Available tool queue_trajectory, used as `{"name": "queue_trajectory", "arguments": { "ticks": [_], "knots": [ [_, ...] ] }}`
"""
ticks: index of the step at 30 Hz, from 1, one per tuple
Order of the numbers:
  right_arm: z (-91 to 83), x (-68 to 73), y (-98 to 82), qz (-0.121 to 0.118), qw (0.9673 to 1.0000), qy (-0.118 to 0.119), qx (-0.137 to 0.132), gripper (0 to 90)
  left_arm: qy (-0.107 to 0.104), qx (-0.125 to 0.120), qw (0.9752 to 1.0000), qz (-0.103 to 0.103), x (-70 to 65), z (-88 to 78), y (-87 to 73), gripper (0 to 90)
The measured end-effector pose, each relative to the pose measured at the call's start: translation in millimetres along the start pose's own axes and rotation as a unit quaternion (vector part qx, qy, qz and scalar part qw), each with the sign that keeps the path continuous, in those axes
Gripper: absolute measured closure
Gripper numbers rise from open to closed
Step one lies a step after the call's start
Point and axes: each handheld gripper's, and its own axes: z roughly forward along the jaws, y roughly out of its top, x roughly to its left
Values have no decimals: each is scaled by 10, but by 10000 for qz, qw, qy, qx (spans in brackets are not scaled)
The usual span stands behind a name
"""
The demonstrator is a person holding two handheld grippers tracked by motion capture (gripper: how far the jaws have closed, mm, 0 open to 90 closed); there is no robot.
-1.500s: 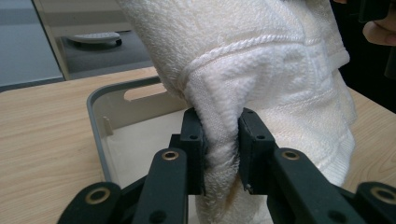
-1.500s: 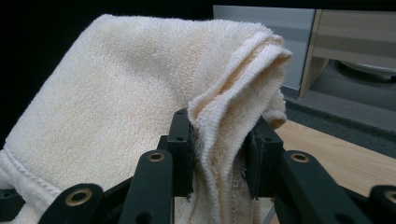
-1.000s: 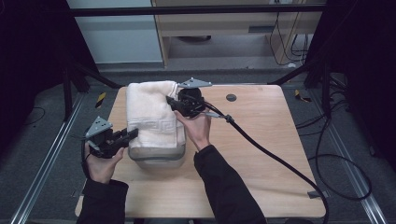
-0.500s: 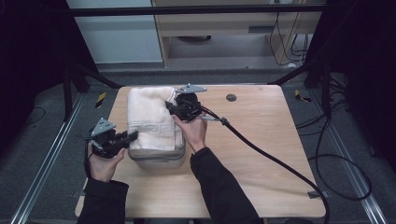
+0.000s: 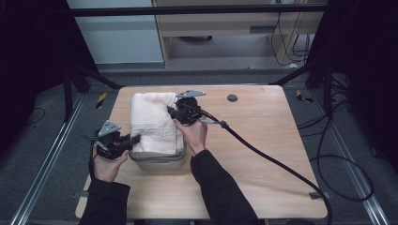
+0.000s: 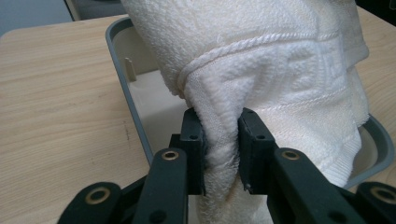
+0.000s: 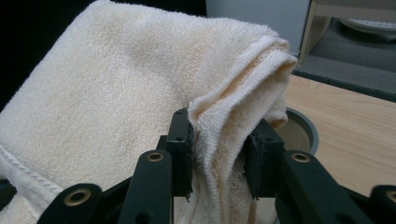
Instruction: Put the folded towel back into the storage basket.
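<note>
Bin: a grey bin (image 5: 157, 161) with rounded corners stands on the bench's near left part; its pale inside shows in the left gripper view.
Towel: a folded cream towel (image 5: 152, 119) is draped over the bin, its far end reaching past the rim.
Left tongs (image 5: 133, 139): clamped on the towel's near left edge.
Right tongs (image 5: 171, 111): clamped on a bunched fold at the towel's far right.
Bench (image 5: 263, 140): light wood, with a dark round spot (image 5: 232, 98) near its far edge.
Room: grey floor, dark frame, cables at right.
Open room: the bench's right half is bare wood, crossed by the right tongs' cable (image 5: 263, 152).
</note>
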Motion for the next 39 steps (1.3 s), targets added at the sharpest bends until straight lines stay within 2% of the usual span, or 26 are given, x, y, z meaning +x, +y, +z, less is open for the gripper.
{"name": "queue_trajectory", "arguments": {
  "ticks": [9,20,29,39],
  "knots": [
    [96,-52,-98,60,9999,9,117,666,69,131,9999,32,10,98,-48,736],
    [206,-83,-197,-31,9995,-94,310,661,102,299,9995,48,19,203,-99,736],
    [255,-122,-290,24,9992,-113,392,658,147,468,9988,77,5,295,-139,735],
    [323,-135,-378,-71,9985,-204,506,650,211,656,9976,112,23,383,-180,729]
  ]
}}
